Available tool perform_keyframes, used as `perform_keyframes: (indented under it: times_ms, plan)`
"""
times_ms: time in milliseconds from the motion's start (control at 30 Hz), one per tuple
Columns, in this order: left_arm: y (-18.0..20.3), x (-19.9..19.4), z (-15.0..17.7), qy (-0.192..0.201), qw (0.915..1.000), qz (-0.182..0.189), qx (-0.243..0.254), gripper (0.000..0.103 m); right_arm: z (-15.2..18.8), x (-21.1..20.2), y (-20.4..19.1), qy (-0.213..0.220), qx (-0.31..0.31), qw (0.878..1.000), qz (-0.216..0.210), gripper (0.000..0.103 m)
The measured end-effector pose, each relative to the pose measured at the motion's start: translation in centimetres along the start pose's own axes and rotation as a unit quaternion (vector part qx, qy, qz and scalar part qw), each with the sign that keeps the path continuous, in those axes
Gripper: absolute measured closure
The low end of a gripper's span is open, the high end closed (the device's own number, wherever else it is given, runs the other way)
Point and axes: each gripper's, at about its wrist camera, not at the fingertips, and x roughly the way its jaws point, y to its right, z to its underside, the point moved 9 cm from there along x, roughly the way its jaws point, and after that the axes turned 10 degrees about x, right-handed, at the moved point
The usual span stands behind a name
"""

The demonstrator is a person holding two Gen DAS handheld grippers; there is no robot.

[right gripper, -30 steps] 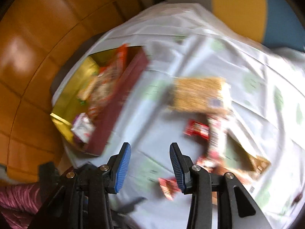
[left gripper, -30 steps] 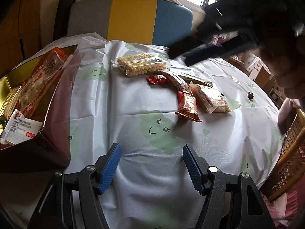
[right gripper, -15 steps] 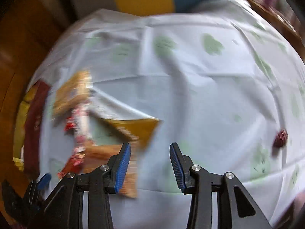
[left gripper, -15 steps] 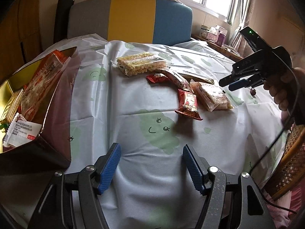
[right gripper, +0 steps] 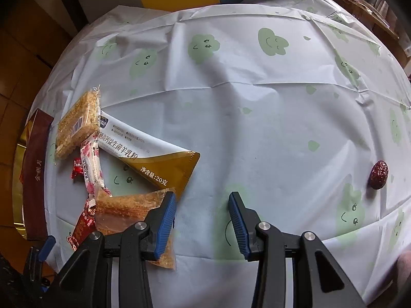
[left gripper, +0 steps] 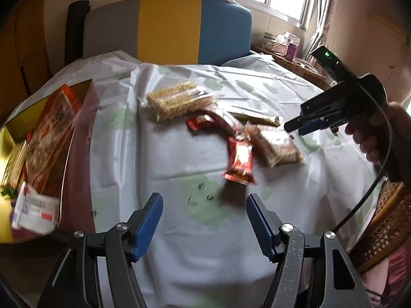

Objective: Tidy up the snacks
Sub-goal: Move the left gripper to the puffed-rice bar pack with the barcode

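Note:
Several snack packets lie on the table: a yellow cracker pack [left gripper: 178, 100] [right gripper: 77, 125], a white-and-gold sachet [right gripper: 151, 159], a pink-and-white bar [right gripper: 91, 165], a red wrapper [left gripper: 239, 159] and a clear pack of brown cake [left gripper: 276, 145] [right gripper: 123, 210]. A maroon-and-gold box [left gripper: 74, 154] [right gripper: 33, 169] at the left holds several snacks. My left gripper [left gripper: 204, 227] is open and empty above the cloth, short of the red wrapper. My right gripper [right gripper: 203, 224] is open and empty, its left finger over the brown cake pack; it also shows in the left wrist view [left gripper: 298, 127].
A white tablecloth with green smiley clouds [right gripper: 257, 102] covers the round table. A single red date [right gripper: 378, 174] lies at the far right. A grey, yellow and blue chair back [left gripper: 167, 28] stands behind the table. A wicker chair [left gripper: 385, 220] is at the right edge.
My right gripper swung from over the box across to the right side of the table and now hovers at the cake pack. My left gripper has barely moved.

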Motion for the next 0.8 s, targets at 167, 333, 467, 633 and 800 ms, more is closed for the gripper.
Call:
perform_keyframes:
  times_ms: [167, 333, 467, 633, 800]
  plan:
    - [0.7, 0.6, -1.8, -0.003, 0.9997, 0.005, 0.024, 0.035, 0.0, 0.2, -0.4, 0.004, -0.006, 1.000, 0.006, 0.060]
    - [1.4, 1.8, -2.7, -0.017, 0.9988, 0.004, 0.047, 0.036, 0.0, -0.3, -1.0, 0.011, -0.014, 1.000, -0.005, 0.060]
    - [1.5, 2.4, -3.5, -0.016, 0.9986, -0.001, 0.051, 0.036, 0.2, -1.0, -1.4, 0.014, -0.018, 0.999, -0.026, 0.060]
    - [0.5, 2.8, -3.8, -0.030, 0.9981, -0.020, 0.049, 0.036, 0.2, -1.8, -2.2, 0.021, -0.026, 0.998, -0.055, 0.060]
    - [-1.6, 3.2, -5.7, -0.041, 0.9964, -0.054, 0.051, 0.035, 0.8, -1.7, -3.2, 0.011, -0.042, 0.997, -0.062, 0.060]
